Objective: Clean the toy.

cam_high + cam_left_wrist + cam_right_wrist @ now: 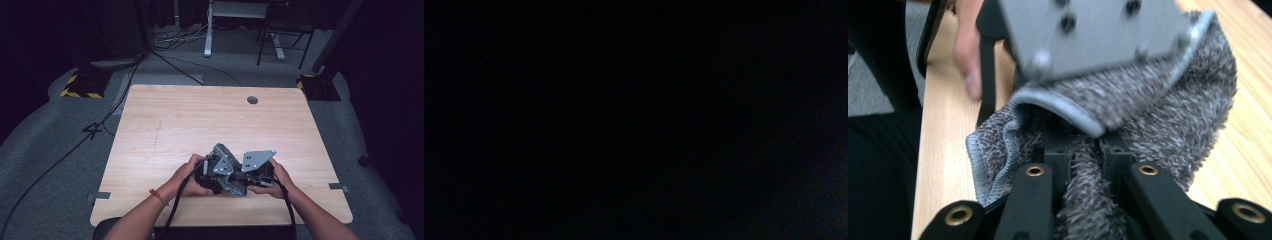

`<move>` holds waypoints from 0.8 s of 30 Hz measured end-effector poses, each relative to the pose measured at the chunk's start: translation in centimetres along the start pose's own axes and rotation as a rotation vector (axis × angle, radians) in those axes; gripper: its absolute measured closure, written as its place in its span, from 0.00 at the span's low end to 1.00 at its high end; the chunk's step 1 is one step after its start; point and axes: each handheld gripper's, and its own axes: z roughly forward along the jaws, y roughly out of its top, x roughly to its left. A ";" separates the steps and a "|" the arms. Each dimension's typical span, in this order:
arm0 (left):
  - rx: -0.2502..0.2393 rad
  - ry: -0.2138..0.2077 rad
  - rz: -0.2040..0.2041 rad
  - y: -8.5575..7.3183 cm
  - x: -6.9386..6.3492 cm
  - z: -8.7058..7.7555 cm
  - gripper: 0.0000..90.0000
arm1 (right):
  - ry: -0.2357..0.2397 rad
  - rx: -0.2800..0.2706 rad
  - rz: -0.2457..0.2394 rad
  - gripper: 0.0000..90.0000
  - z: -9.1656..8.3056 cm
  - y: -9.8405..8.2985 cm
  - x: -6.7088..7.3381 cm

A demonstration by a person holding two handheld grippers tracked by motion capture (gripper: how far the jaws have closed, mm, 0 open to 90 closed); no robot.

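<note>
While both claws are held close together near the front edge of the pale wooden bench (165,120), the scene is read from the person's left. At the left, the left claw (212,172) is seen from above, gripped in the left hand (192,176); its jaws are hidden there, and the left gripper view is entirely dark, perhaps because its camera is pressed against something, so the claw is taken as closed and what, if anything, it pinches cannot be told. Just beside it, to the right, the right claw (1087,150) is clamped narrowly on a fold of the grey fluffy microfibre towel (1153,105), which is bunched between the two tools, just above the bench. The hemmed edge of the towel is seen curling out to the left of the jaws, and the left claw's grey plate lies right over the cloth.

Several risks are judged from here. Only a thin fold appears to be caught, so a sharp pull could let the pile slip from the jaws and the towel could drop in a heap. With the tools crowded together, their bodies or trailing black cables (176,212) could snag the loose cloth
</note>
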 end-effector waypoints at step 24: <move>-0.093 0.019 -0.043 -1.0 1.0 -2.8 0.38 | -0.114 0.030 0.082 0.88 -1.7 -3.2 -2.6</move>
